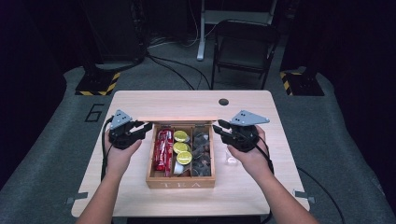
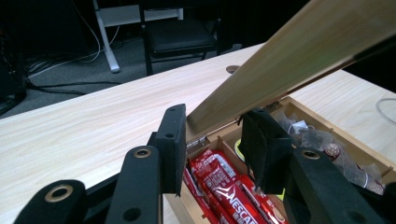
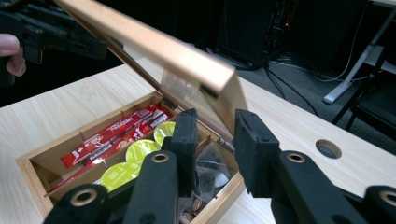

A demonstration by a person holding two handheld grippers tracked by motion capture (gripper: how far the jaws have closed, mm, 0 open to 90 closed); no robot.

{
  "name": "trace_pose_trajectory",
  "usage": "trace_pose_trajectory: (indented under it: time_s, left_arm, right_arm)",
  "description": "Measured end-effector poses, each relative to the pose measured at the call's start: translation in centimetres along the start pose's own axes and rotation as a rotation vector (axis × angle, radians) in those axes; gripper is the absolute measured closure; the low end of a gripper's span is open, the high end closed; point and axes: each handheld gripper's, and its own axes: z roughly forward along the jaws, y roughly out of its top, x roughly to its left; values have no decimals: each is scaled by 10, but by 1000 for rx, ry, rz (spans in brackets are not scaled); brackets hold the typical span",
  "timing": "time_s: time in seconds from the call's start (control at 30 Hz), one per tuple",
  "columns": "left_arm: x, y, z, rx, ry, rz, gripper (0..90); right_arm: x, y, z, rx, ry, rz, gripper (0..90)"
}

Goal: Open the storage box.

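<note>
Both grippers (image 1: pixel 142 127) (image 1: pixel 219 126) straddle raised lid (image 3: pixel 187 65); sachets (image 2: pixel 229 186) below.

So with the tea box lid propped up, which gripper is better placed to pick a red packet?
Probably left. The left gripper sits open at the lid's end beside the red packets; the right gripper is across the box.

- A recording lab or studio: black curtained walls, grey carpet floor (image 1: pixel 327 140)
- Yellow-black striped stand bases (image 1: pixel 98 83), trailing black cables (image 1: pixel 173 70)
- Black folding metal chair (image 1: pixel 243 49) behind pale wooden bench (image 1: pixel 261 186)
</note>
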Motion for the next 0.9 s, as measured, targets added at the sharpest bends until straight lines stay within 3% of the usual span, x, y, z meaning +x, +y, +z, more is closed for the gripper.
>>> trace_pose_trajectory:
  time_s: [0.3, 0.63, 0.9]
  left_arm:
    - [1, 1, 1, -1, -3, -8, 608]
    - [1, 0, 0, 1, -4, -5, 607]
    - [2, 0, 0, -4, -7, -14, 605]
  right_arm:
    - [1, -24, 10, 7, 13, 70, 607]
    - [14, -43, 24, 54, 20, 49, 551]
    - [22, -59, 38, 81, 28, 63, 537]
